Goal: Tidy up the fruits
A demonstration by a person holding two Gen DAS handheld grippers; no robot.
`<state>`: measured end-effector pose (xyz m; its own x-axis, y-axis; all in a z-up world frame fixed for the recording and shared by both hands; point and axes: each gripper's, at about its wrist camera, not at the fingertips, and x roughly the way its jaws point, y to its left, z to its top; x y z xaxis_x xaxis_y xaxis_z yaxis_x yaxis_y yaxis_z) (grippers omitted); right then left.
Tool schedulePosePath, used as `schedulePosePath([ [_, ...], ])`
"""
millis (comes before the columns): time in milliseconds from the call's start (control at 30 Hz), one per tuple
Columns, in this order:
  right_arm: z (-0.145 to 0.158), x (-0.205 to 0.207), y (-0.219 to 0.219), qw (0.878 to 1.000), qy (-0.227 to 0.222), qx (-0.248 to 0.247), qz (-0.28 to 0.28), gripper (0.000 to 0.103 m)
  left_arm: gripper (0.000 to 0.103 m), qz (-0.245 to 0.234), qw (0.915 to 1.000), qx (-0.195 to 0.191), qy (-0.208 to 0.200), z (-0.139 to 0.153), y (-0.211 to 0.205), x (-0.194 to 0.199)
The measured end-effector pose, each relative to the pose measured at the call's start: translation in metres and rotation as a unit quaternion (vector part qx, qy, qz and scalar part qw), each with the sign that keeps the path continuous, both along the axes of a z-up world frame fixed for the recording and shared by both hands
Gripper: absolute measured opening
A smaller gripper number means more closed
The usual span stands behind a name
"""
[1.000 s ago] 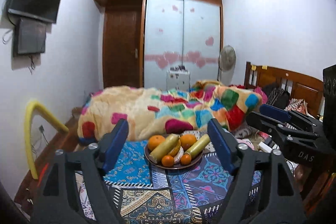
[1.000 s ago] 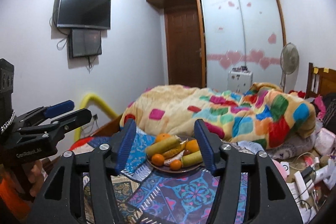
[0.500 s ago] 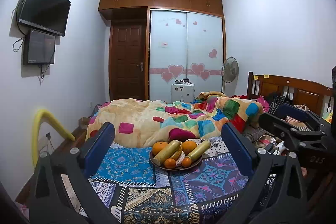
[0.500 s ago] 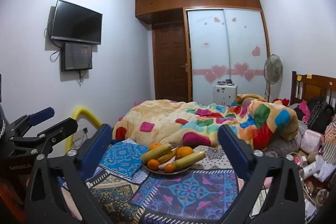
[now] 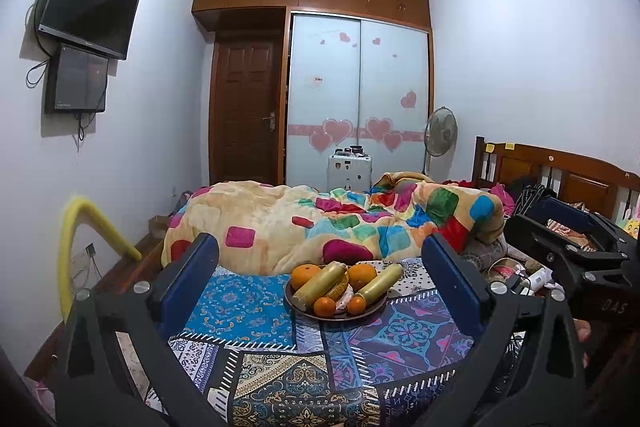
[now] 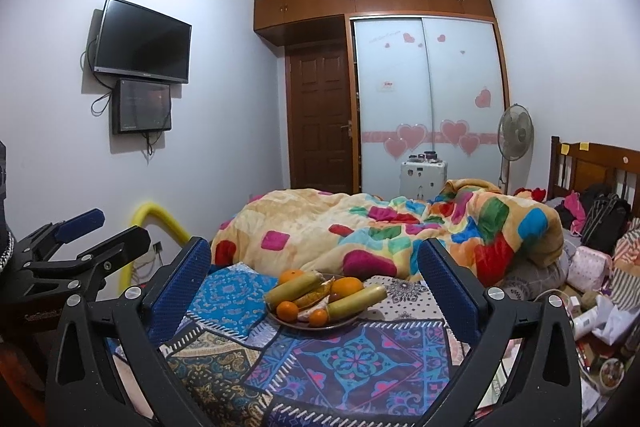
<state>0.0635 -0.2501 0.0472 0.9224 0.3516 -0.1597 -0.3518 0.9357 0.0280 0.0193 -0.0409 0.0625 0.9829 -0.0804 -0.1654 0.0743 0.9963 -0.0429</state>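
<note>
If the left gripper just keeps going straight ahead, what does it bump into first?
Probably the fruit. The left gripper is open, and the plate with oranges and long yellow-green fruits sits right between its fingers, farther ahead on the patterned cloth. Nothing seems to lie in between, though depth is hard to judge.

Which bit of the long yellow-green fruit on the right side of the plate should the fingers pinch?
Probably its middle. The long yellow-green fruit lies slanted across the plate, resting on the small oranges, its right side free. The right gripper, open, could come from above with one finger each side across its narrow width. Its ends taper, so they may slip.
</note>
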Motion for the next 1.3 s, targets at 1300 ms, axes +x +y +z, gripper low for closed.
schedulePosePath([
  [1300, 0.0061, -0.0052, -0.0037, 1.000, -0.010, -0.001, -0.005, 0.103, 0.103, -0.022, 0.9996, -0.015, -0.002, 0.0033, 0.0025, 0.0005],
])
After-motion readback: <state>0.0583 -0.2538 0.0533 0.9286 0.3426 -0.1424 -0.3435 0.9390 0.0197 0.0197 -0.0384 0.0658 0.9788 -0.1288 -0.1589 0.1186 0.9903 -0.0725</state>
